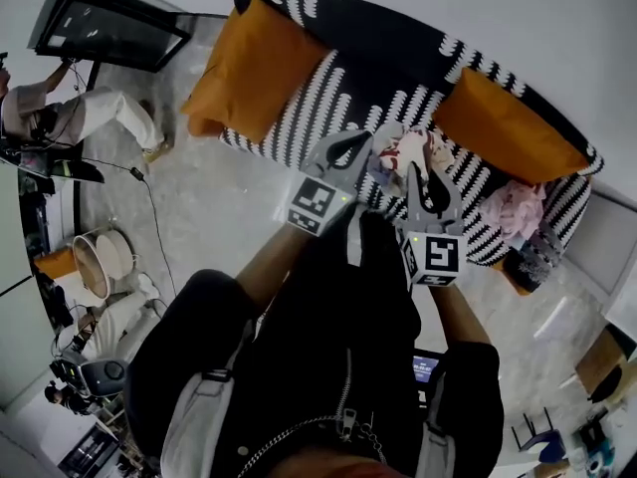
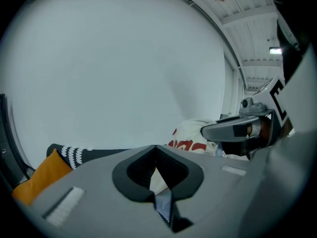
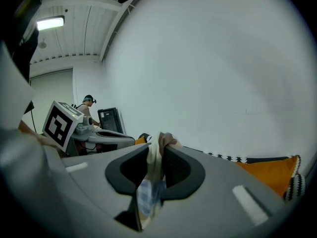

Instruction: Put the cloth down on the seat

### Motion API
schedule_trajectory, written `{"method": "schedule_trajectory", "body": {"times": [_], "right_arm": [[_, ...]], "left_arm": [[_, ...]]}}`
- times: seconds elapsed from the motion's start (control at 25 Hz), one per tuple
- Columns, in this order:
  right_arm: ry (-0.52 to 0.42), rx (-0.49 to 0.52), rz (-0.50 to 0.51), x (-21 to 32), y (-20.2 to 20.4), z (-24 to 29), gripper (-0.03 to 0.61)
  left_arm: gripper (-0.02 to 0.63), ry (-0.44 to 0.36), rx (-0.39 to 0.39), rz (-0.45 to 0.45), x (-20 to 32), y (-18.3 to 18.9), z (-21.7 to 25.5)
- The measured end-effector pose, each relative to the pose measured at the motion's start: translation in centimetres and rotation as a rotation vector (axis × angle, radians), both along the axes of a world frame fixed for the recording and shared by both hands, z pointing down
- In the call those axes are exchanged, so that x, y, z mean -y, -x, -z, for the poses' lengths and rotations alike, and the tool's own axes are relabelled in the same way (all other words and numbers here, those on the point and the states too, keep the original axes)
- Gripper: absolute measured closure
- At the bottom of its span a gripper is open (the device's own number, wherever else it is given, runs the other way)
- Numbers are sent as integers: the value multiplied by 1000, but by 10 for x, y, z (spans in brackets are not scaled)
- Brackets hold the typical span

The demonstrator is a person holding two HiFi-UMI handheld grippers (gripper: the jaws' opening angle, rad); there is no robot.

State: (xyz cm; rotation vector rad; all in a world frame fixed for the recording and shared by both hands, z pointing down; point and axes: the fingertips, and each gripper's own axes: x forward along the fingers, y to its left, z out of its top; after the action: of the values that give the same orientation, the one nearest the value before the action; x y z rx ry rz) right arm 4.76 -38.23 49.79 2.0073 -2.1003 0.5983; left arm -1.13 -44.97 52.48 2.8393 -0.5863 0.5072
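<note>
A white cloth with red print [image 1: 403, 153] hangs bunched between my two grippers, just above the black-and-white patterned sofa seat [image 1: 328, 98]. My left gripper [image 1: 356, 145] is shut on one edge of it; in the left gripper view a thin white fold [image 2: 158, 178] sits pinched between the jaws [image 2: 155, 148], and the printed cloth [image 2: 190, 137] spreads beyond them. My right gripper [image 1: 419, 174] is shut on the other edge. In the right gripper view the fabric [image 3: 154, 170] fills the gap between the jaws [image 3: 157, 146] and pokes out past the tips.
Orange cushions lean on the sofa back at the left [image 1: 254, 68] and right [image 1: 508, 127]. A pink garment [image 1: 514, 209] and a patterned cushion [image 1: 537, 257] lie at the sofa's right end. A person [image 1: 70, 113] sits on the floor at the left near a dark screen [image 1: 109, 28].
</note>
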Motion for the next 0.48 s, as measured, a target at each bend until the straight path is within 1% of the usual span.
{"method": "schedule_trajectory", "body": {"times": [0.16, 0.32, 0.48], "right_arm": [[29, -14, -19, 8, 1, -23, 514], [77, -15, -51, 20, 3, -51, 514], [108, -48, -50, 34, 4, -83, 514]], "left_arm": [[604, 10, 9, -6, 12, -1, -19], [604, 33, 22, -11, 22, 6, -35], [604, 40, 32, -10, 32, 10, -47]]}}
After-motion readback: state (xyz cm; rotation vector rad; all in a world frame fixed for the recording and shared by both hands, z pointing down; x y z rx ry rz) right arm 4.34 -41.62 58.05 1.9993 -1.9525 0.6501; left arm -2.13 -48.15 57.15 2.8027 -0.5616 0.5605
